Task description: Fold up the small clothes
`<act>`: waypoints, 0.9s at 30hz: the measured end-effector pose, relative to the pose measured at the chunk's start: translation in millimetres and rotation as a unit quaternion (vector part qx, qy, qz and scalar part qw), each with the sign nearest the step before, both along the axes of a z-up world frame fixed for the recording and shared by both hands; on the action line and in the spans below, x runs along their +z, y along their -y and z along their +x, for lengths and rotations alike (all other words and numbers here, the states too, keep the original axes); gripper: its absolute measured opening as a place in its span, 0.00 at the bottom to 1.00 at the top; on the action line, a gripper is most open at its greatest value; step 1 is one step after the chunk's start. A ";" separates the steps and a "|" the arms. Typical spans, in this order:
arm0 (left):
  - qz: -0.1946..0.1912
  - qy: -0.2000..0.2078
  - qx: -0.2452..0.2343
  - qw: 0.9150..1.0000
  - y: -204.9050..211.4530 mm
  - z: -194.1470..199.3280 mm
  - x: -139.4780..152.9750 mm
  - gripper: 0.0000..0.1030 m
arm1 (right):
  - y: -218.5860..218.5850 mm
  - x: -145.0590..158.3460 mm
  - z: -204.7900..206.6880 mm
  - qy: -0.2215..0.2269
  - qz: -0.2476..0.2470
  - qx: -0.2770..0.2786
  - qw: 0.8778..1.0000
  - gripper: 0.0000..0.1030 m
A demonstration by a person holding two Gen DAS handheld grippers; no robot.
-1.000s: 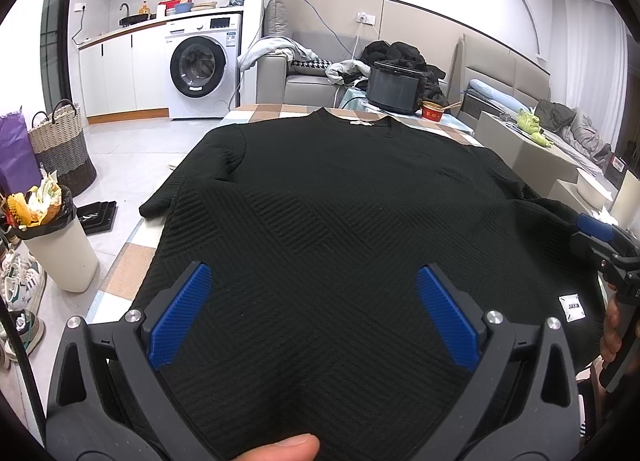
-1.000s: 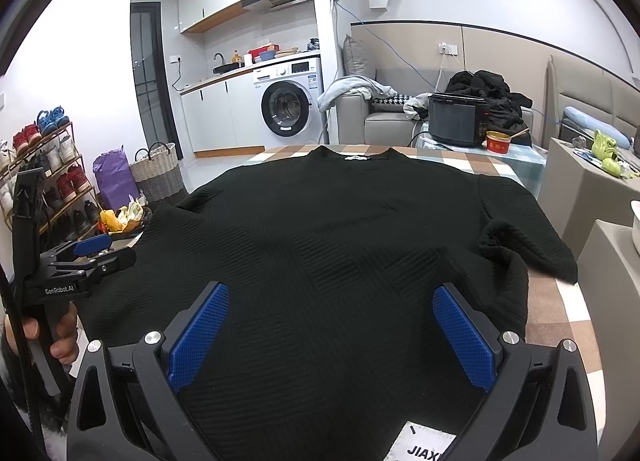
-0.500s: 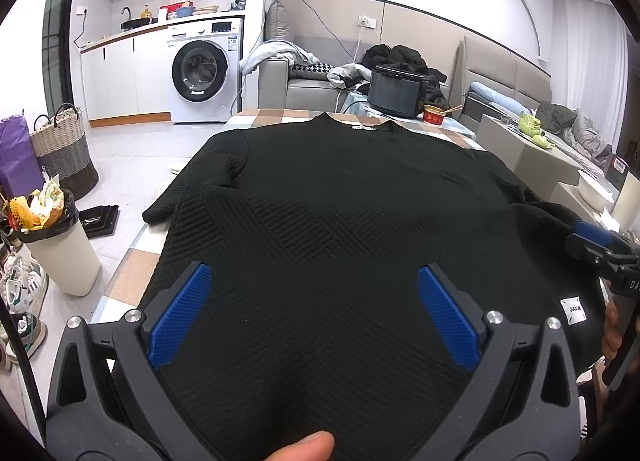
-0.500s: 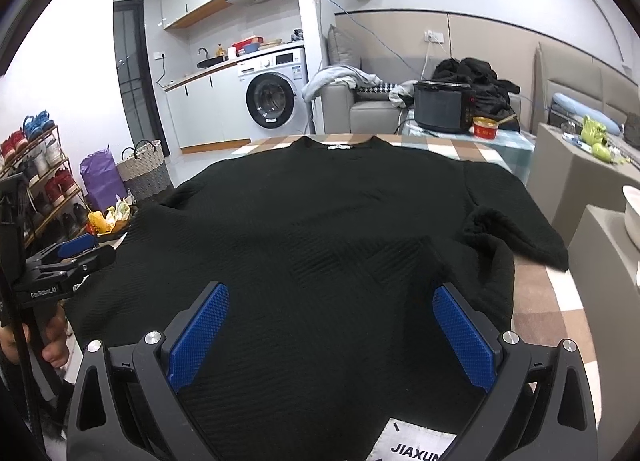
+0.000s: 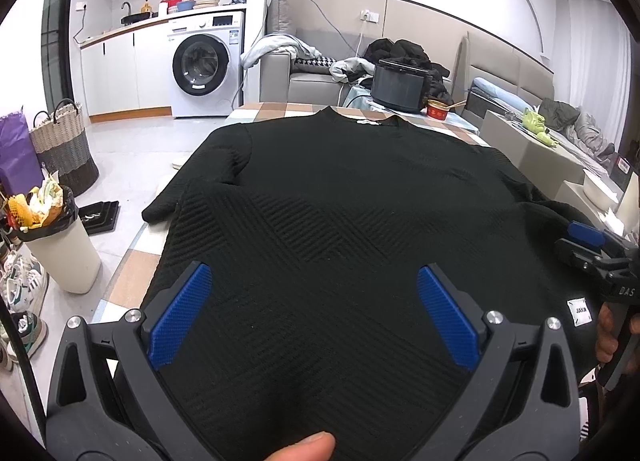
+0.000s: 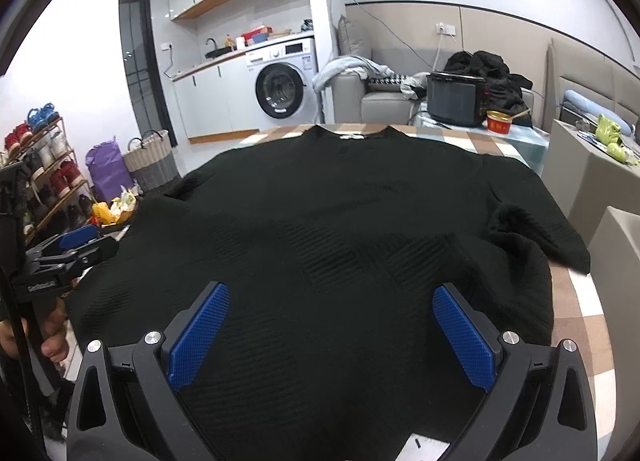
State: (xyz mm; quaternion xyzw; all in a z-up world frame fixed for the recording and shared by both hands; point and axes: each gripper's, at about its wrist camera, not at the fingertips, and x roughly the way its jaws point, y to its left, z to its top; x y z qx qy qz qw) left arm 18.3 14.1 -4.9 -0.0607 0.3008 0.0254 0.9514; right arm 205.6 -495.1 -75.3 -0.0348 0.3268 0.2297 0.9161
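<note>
Black sweater [image 5: 340, 229] spread flat on the checked table [image 5: 132, 285], both grippers over its hem.

The left gripper [image 5: 316, 313] and the right gripper [image 6: 332, 337] each hold their blue pads wide apart, gripping nothing. The sweater lies straight ahead of both, collar at the far end, and a white tag [image 5: 578, 311] sits just right of the left gripper.

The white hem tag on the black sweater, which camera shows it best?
The left wrist view: the white hem tag lies whole on the black sweater, beside the right gripper. The right wrist view catches only a cropped white corner at its bottom edge.
</note>
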 end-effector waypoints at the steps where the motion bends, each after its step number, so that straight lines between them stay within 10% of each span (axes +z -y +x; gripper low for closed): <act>1: -0.002 -0.002 0.001 1.000 -2.0 2.0 0.2 1.00 | -0.6 -0.2 2.7 -0.004 -0.001 -0.002 1.000 1.00; 15: -0.020 -0.004 0.009 1.000 -23.9 42.2 13.7 1.00 | 51.5 19.5 44.8 -0.055 0.046 -0.080 0.994 1.00; 27: -0.034 -0.016 0.000 0.999 -34.9 105.1 29.6 0.99 | 152.9 31.7 91.4 -0.098 0.142 -0.225 0.959 0.88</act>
